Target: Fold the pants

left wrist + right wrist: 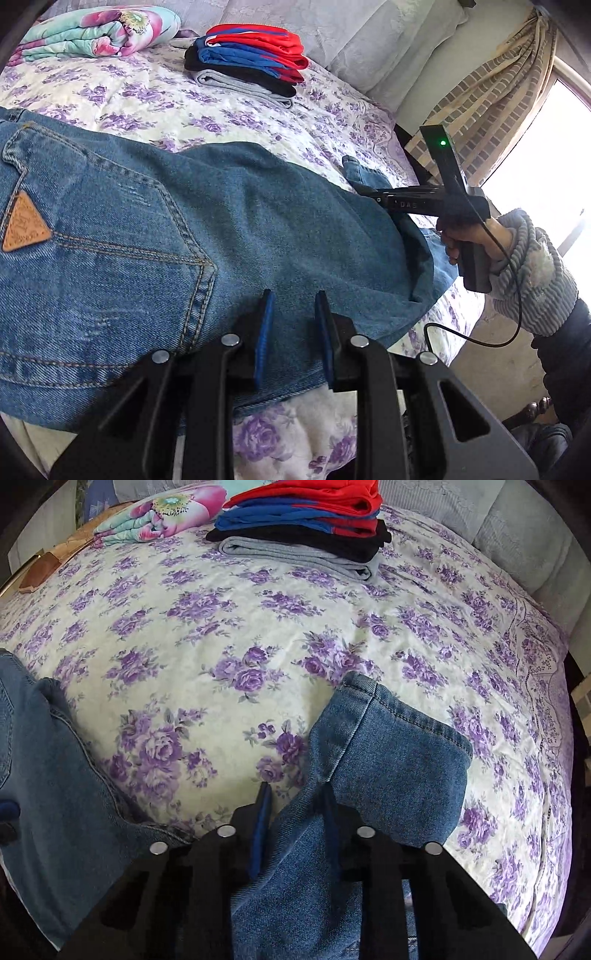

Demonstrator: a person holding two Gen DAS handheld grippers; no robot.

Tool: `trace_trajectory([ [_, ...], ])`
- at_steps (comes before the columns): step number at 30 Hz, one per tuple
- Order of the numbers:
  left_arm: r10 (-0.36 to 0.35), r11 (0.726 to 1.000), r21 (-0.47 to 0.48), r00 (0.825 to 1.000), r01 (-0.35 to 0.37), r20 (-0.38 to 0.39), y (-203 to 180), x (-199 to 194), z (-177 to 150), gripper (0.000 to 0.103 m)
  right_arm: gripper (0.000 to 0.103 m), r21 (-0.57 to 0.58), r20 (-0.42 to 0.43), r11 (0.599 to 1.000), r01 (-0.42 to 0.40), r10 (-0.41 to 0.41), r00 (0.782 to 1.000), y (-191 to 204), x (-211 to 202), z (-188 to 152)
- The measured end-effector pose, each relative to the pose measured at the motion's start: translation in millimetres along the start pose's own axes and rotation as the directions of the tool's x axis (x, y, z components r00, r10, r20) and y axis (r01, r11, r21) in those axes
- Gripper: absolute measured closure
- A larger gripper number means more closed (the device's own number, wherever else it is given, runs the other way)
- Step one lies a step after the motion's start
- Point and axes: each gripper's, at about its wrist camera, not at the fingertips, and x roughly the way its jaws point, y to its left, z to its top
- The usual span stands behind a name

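Note:
Blue denim jeans [184, 221] lie across the flowered bedspread [147, 96], seat side up, with a back pocket and a triangular leather patch [26, 223]. My left gripper [294, 332] is shut on the jeans' near edge, with denim pinched between its blue pads. In the right wrist view, a hemmed leg end [388, 746] runs up between the fingers of my right gripper [295, 812], which is shut on it. The left wrist view shows the right gripper's black body [410, 203] at the leg's far end, held by a hand in a striped sleeve [532, 273]; its fingertips are hidden by denim.
A stack of folded clothes [306, 520], red, blue, black and grey, sits at the back of the bed. A folded floral quilt [96, 33] lies back left, with pillows [369, 48] behind it. A curtain and bright window [498, 103] stand past the bed's right edge.

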Motion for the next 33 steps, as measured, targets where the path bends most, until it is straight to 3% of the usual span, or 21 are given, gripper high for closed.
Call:
trace_trajectory([
  [4,-0.001,1.0,-0.001,1.0,0.001,-0.001,-0.8,-0.1,-0.9,0.081,0.095,0.125,0.124,0.987,-0.1,0.084,0.989,-24.9,-30.0,-15.6],
  [7,-0.001,1.0,-0.003,1.0,0.001,-0.001,-1.1,-0.1,-1.1,0.081,0.096,0.285,0.268,0.934,-0.215,0.138,0.954,-60.3,-65.3,-46.5],
  [9,-0.001,1.0,-0.007,1.0,0.001,-0.003,-0.8,-0.2,-0.4,0.081,0.097,0.408,0.377,0.856,-0.317,0.158,0.913,-88.9,-92.0,-84.5],
  [11,0.0,1.0,-0.009,1.0,0.0,-0.003,-0.9,-0.3,-0.2,0.081,0.097,0.525,0.445,0.752,-0.4,0.159,0.881,-116.0,-108.1,-135.7],
  [15,-0.002,1.0,0.0,1.0,0.002,-0.001,-4.4,-0.2,0.4,0.075,0.093,0.706,0.454,0.54,-0.458,0.15,0.878,-140.1,-103.1,-232.9],
  [16,0.0,1.0,0.004,1.0,0.0,-0.002,-6.4,0.2,0.9,0.071,0.093,0.72,0.461,0.517,-0.464,0.144,0.876,-141.0,-103.6,-245.2],
  [19,0.009,1.0,0.014,1.0,-0.009,-0.008,-14.0,1.5,1.5,0.059,0.089,0.672,0.521,0.526,-0.521,0.164,0.838,-139.3,-107.6,-243.2],
  [21,0.023,0.999,0.024,1.0,-0.023,-0.008,-20.0,2.1,1.1,0.052,0.073,0.645,0.543,0.51,-0.569,0.218,0.811,-140.6,-103.9,-232.3],
  [22,0.033,0.999,0.03,0.999,-0.033,-0.008,-23.2,2.4,0.6,0.048,0.068,0.646,0.538,0.503,-0.574,0.233,0.81,-139.8,-100.2,-228.7],
  [24,0.054,0.998,0.045,0.999,-0.054,-0.008,-29.3,2.5,-0.6,0.044,0.068,0.656,0.514,0.503,-0.563,0.249,0.821,-137.7,-93.6,-226.1],
  [27,0.067,0.996,0.06,0.998,-0.067,-0.006,-33.6,3.3,-1.9,0.037,0.067,0.661,0.526,0.461,-0.592,0.28,0.804,-135.3,-89.5,-237.0],
  [29,0.069,0.996,0.065,0.998,-0.068,-0.004,-36.4,4.7,-2.3,0.032,0.066,0.671,0.528,0.446,-0.593,0.274,0.804,-137.6,-87.0,-243.4],
  [33,0.096,0.992,0.084,0.995,-0.096,-0.002,-41.7,6.6,-3.7,0.031,0.066,0.693,0.528,0.411,-0.592,0.269,0.805,-148.3,-69.0,-240.5],
])
